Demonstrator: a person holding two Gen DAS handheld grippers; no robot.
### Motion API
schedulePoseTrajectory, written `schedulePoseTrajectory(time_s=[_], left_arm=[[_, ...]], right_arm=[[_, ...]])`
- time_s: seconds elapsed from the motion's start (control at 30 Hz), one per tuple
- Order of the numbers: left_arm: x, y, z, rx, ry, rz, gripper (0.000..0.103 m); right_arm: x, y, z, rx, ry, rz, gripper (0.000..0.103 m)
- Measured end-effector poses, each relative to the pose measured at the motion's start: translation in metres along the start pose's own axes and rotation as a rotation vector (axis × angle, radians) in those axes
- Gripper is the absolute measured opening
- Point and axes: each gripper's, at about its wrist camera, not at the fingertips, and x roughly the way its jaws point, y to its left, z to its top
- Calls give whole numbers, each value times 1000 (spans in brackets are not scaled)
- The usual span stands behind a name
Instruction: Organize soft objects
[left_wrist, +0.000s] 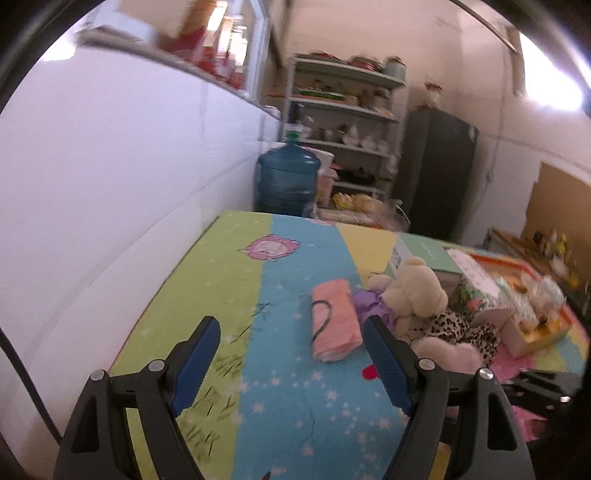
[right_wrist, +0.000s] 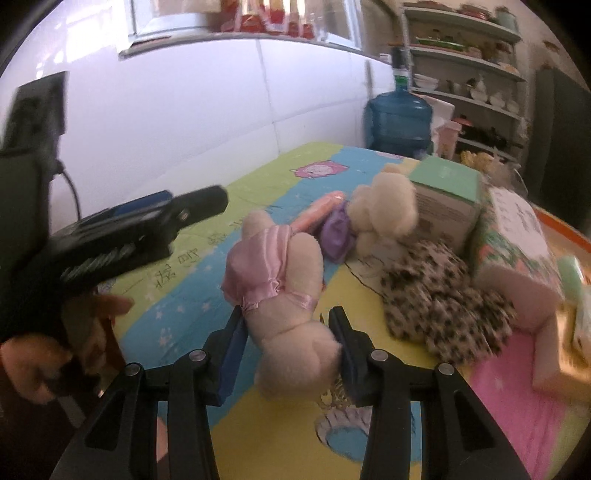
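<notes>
A cream plush bear in a pink satin dress (right_wrist: 280, 280) lies on the bright striped cartoon-print sheet (left_wrist: 295, 398) that covers the bed, its head toward the near edge. The right gripper (right_wrist: 288, 332) has its blue-padded fingers closed on either side of that head, with the plush pressed between them. Just beyond it, to the far right, a second cream plush bear in a purple dress (right_wrist: 373, 218) lies against a pale green cardboard box (right_wrist: 447, 192). A folded pink cloth (left_wrist: 334, 319) lies on the blue stripe just to the left of this bear. A leopard-print soft fabric piece (right_wrist: 439, 302) sits to the right of the pink-dressed bear, in front of a floral-patterned box (right_wrist: 517, 251).

The left gripper (left_wrist: 291, 365) hangs above the near part of the sheet with its fingers spread wide and nothing between them; the pink cloth is just beyond its right fingertip. In the right wrist view a person's hand (right_wrist: 55, 343) holds this gripper at the left.

A large blue water jug (left_wrist: 288, 181) stands past the far end of the bed.
</notes>
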Motion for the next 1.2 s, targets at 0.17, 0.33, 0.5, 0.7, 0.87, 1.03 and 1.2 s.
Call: schedulePoseTrajectory(time_s=[0.17,0.33,0.5,0.7,0.87,1.03,1.2], left_arm=[[32,-27,8,144,82,-58,79],[61,-36,12,176,154,-47,79],[86,-31,11,150,231,-31,70],[94,-21,11,89,275,-71,65],[100,-14,11,56,295,-106,47],[97,-6,12,13,276,-130,44],[92,-2,11,-4,260,-133,43]], right_arm=[[-25,-11,-10,1,-45,-109,46],[-42,-25,-17,42,-66,-119,46],[-50,-32,-22,58,-75,-112,46],[-45,-35,-21,69,-76,-102,46],[-42,-33,-21,72,-73,-93,46],[-41,-32,-20,71,-73,-93,46],[-41,-32,-21,70,-74,-92,46]])
